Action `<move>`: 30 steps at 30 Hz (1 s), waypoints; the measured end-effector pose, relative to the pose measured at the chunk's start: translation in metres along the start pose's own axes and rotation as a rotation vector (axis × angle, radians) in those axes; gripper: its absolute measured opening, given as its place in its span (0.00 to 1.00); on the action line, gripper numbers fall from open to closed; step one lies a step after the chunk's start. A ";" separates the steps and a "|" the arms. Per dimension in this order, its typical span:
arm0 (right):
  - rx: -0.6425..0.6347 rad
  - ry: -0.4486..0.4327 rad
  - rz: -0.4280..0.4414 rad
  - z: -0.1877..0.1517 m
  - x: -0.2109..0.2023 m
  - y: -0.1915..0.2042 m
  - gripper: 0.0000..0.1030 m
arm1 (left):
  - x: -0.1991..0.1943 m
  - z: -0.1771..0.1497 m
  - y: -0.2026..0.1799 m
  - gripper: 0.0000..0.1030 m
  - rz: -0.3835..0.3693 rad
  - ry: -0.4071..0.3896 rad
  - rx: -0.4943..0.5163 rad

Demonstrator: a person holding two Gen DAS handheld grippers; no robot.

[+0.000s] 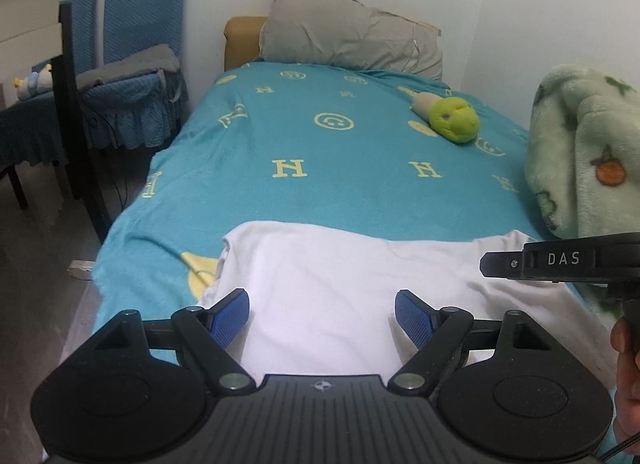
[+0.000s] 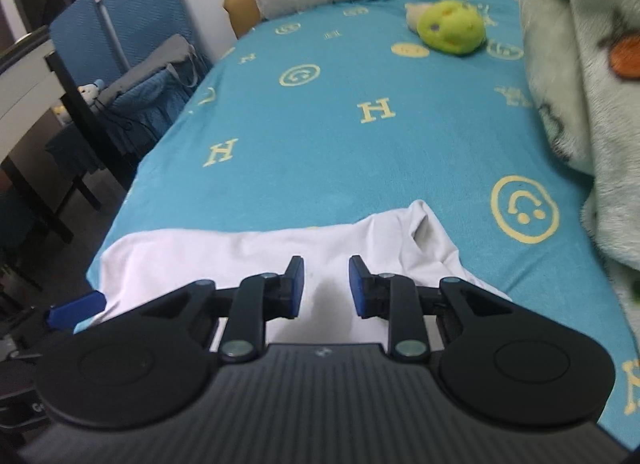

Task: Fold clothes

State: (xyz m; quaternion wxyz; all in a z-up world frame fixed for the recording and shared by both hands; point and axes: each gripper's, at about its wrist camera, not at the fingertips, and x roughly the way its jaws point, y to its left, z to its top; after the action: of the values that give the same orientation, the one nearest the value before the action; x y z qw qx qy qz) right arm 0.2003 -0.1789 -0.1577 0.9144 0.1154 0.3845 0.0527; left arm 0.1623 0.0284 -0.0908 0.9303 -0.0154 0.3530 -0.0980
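Left tongs (image 1: 322, 316) stand wide, both blue pads clear of the cloth w/ nothing between them but the white garment (image 1: 320, 264) lying flat underneath. They grip nothing. Right tongs (image 2: 326, 284) are drawn in to a narrow gap. Cloth shows below that gap, not pinched in it as far as I can see, so prob. no hold there either.

Garment sits at the 6 o'clock end of the bed, spread across the teal bedspread (image 1: 320, 144). Its far edge runs approx. 9 to 3. One corner or sleeve (image 2: 424, 224) bunches up at abt 1 o'clock from the right tongs. Laid near the foot edge, it's within easy reach of both hands, w/ bare bedspread beyond it to fold onto.

Both tongs angle down at the near part of the cloth, left one toward the 9 o'clock side, right one toward 3. That spacing reads as setup for taking two points of the hem at once, so a fold would go over straight. Judging by the open spread, folding is early on.

Pillow (image 1: 348, 36) at 12, green plush toy (image 1: 454, 120) at abt 1, both well apart from the garment. Fleece blanket (image 1: 580, 152) is heaped at 3, near the garment's right end. It could snag the right tongs.
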 end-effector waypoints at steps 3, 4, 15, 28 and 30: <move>-0.009 -0.020 -0.007 -0.012 -0.030 0.005 0.27 | -0.023 -0.006 -0.004 0.79 -0.011 -0.006 0.004; -0.019 -0.023 -0.010 -0.016 -0.039 0.007 0.27 | -0.030 -0.008 -0.006 0.79 -0.012 -0.008 0.008; -0.063 0.083 -0.084 -0.050 -0.040 0.011 0.25 | -0.026 -0.032 -0.016 0.80 0.004 0.126 0.034; -0.051 0.114 -0.088 -0.057 -0.034 0.011 0.24 | -0.050 -0.030 0.005 0.80 -0.080 0.197 -0.252; -0.040 0.116 -0.085 -0.056 -0.034 0.010 0.25 | -0.060 -0.036 0.012 0.80 -0.126 0.212 -0.370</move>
State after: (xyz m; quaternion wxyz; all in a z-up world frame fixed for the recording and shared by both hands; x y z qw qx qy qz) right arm 0.1371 -0.1664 -0.1698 0.8940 0.0775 0.4403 0.0283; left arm 0.0963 0.0532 -0.0797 0.8614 -0.1972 0.4592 -0.0907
